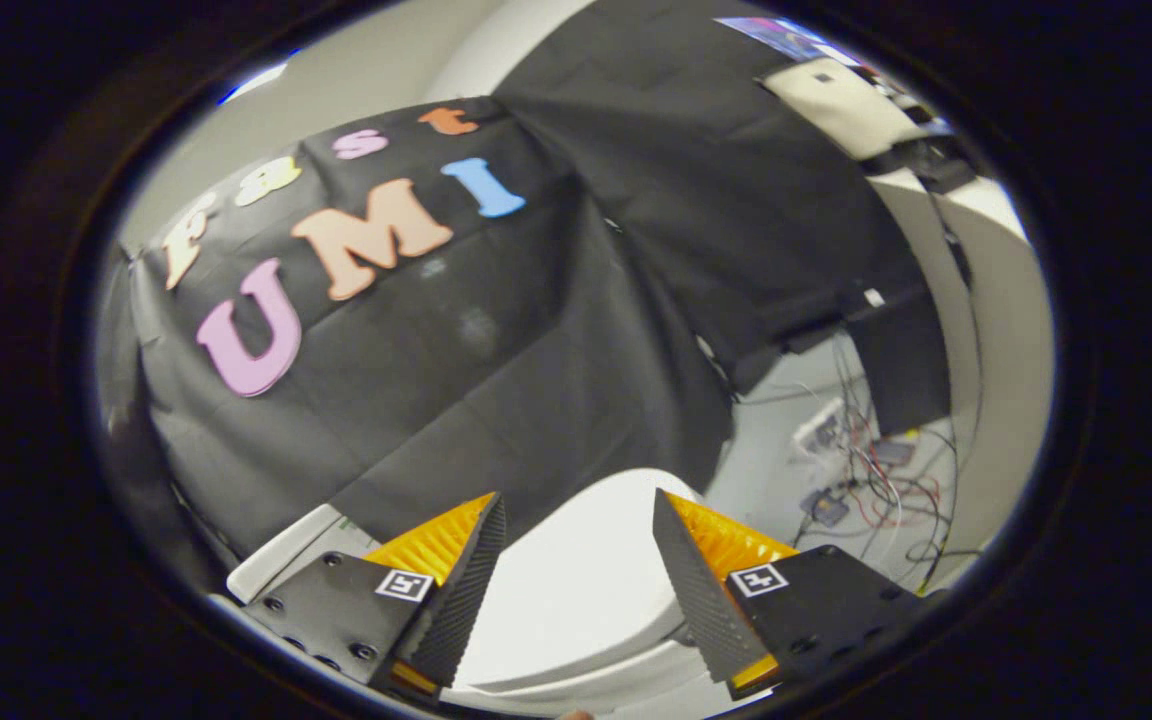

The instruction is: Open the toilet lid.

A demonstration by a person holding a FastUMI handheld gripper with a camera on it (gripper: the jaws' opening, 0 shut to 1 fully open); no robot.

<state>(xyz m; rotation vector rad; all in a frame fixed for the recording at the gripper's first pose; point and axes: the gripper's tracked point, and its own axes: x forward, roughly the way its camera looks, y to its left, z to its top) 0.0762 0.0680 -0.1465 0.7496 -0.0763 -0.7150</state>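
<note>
A white toilet with its lid [586,570] lying down flat sits below and just ahead of my fingers. The lid's smooth top shows in the gap between them, and its front rim [576,690] curves underneath. My gripper [576,510] is open, its two fingers spread wide above the lid with nothing between them. I cannot tell whether the fingers touch the lid. A white tank edge [281,555] shows beside the left finger.
The black cloth wall [496,380] hangs close behind the toilet. To the right, on the pale floor, lies a tangle of wires and small electronics [866,480]. A beige box [836,100] sits high up on the right.
</note>
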